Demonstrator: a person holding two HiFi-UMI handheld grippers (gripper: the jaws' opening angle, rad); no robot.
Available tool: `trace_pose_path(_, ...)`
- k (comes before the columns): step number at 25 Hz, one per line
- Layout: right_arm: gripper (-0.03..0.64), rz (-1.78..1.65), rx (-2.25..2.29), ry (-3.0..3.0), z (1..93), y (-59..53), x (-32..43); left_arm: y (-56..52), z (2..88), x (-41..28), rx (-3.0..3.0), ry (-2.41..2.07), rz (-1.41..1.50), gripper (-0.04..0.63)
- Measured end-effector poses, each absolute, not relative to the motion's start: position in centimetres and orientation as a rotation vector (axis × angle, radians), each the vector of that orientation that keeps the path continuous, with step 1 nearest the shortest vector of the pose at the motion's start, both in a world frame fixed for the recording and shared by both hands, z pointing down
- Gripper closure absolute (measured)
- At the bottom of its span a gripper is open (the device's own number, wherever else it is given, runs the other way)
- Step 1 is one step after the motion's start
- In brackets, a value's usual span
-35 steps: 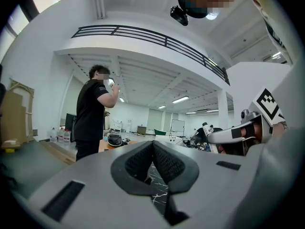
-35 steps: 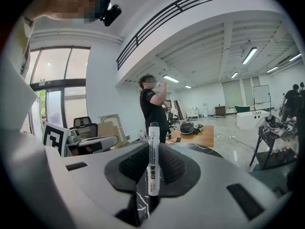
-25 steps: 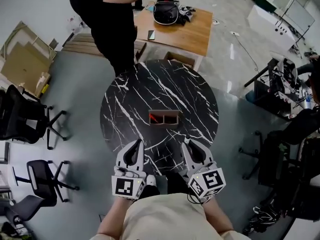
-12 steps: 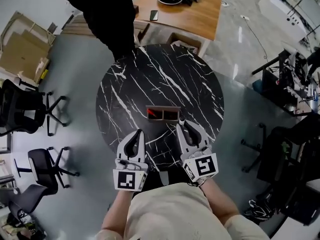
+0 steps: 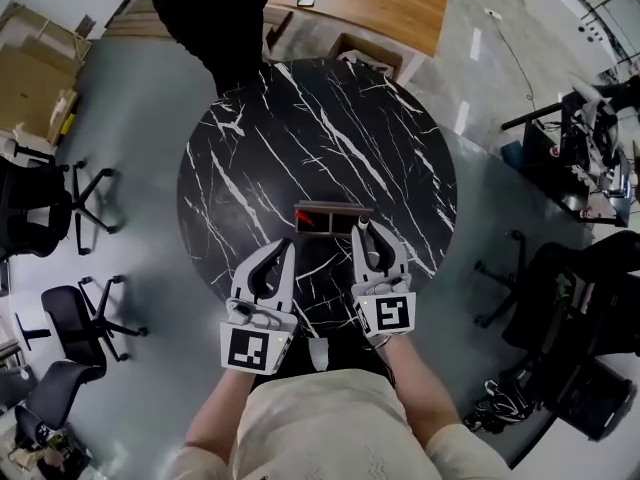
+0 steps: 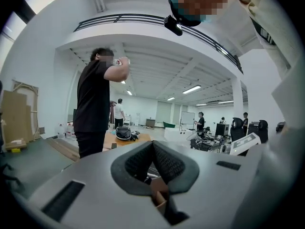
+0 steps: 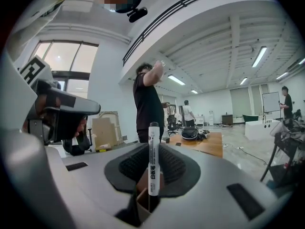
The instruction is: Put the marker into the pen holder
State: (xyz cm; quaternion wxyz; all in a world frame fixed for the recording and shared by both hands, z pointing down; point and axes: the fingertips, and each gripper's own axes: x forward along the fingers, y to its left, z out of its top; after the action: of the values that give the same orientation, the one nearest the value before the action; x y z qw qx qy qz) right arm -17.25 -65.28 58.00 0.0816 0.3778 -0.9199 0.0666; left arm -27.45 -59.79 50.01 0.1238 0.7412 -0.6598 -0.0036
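**Marker poised just short of the pen holder**

The right gripper (image 5: 370, 243) clamps its jaws on an upright white marker (image 7: 153, 161), near the brown wooden two-compartment pen holder (image 5: 328, 218) on the round black marble counter (image 5: 380, 138); the left gripper (image 6: 153, 147) hangs alongside, jaws together, empty. Released off-centre, the marker could strike the holder's rim and roll away, since nothing steadies the box.

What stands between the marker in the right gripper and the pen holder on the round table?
Nothing visible does. The right gripper holds the marker upright, close by the right end of the pen holder on the black table. A red item already sits in the holder's left compartment.
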Motion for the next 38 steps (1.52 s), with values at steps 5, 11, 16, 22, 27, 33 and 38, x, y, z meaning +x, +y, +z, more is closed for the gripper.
trace_pose_path(5,0.540,0.167,1.178,-2.736,61.2,-66.4,-18.1,-60.3,52.1,-27.3,2.163,-1.862,0.021,0.586)
trace_pose_path(11,0.540,0.130,1.229,-2.807,61.6,-66.9,-19.4,-60.1,55.2,-26.6,2.172,-1.793,0.085,0.586)
trace_pose_path(16,0.540,0.064,1.144,-2.777,63.9,-66.0,-20.4,-60.1,56.6,-26.1,2.176,-1.760,0.112,0.586)
trace_pose_path(22,0.539,0.132,1.237,-2.751,65.2,-66.5,-19.4,-60.1,57.5,-26.2,2.173,-1.755,0.124,0.585)
trace_pose_path(27,0.538,0.151,1.205,-2.739,66.1,-66.4,-19.0,-59.8,57.5,-25.8,2.171,-1.756,0.118,0.586)
trace_pose_path(33,0.537,0.164,1.213,-2.736,65.4,-66.0,-18.9,-58.9,57.7,-25.5,2.162,-1.759,0.113,0.586)
trace_pose_path(38,0.535,0.168,1.244,-2.737,63.2,-65.8,-17.7,-58.4,57.3,-25.2,2.163,-1.766,0.109,0.586)
